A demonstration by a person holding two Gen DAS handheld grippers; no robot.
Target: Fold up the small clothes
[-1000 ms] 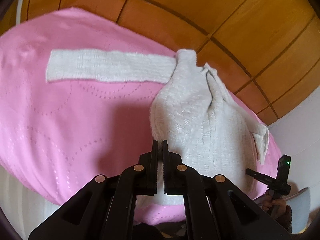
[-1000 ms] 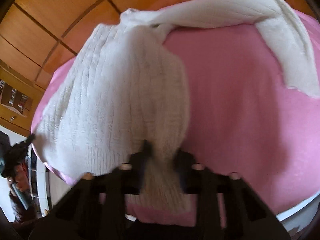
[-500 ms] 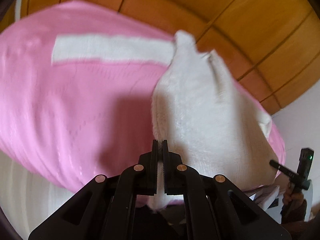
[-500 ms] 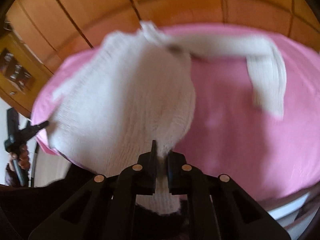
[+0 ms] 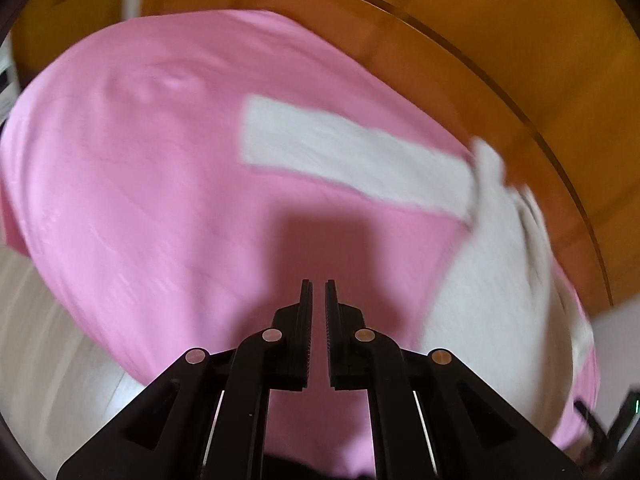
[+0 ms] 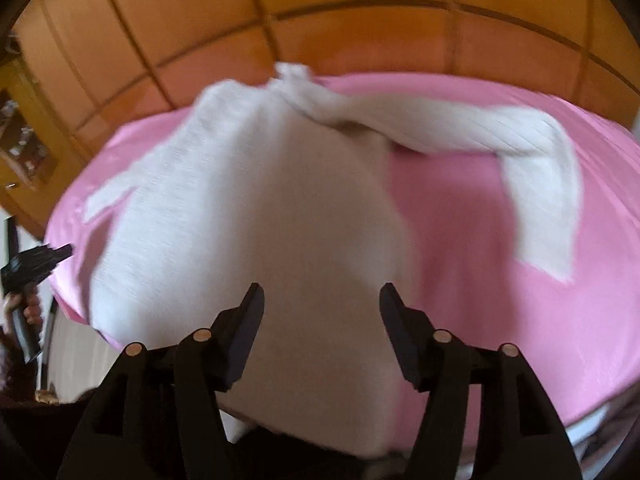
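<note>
White knit sweater, soft and floppy, is lying on the pink bed, best pinched at a hem or cuff, while the right tool is spreading apart above it and the left tool is staying pressed together, empty.

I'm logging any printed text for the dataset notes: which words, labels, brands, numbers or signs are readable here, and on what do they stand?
None can be read.
White knit sweater: no tag, label or print shows.
Pink bedcover: plain, no lettering.
Wooden wall panels: no signs.
Shelf items at the right wrist view's left edge: too small and blurred to read.
</note>
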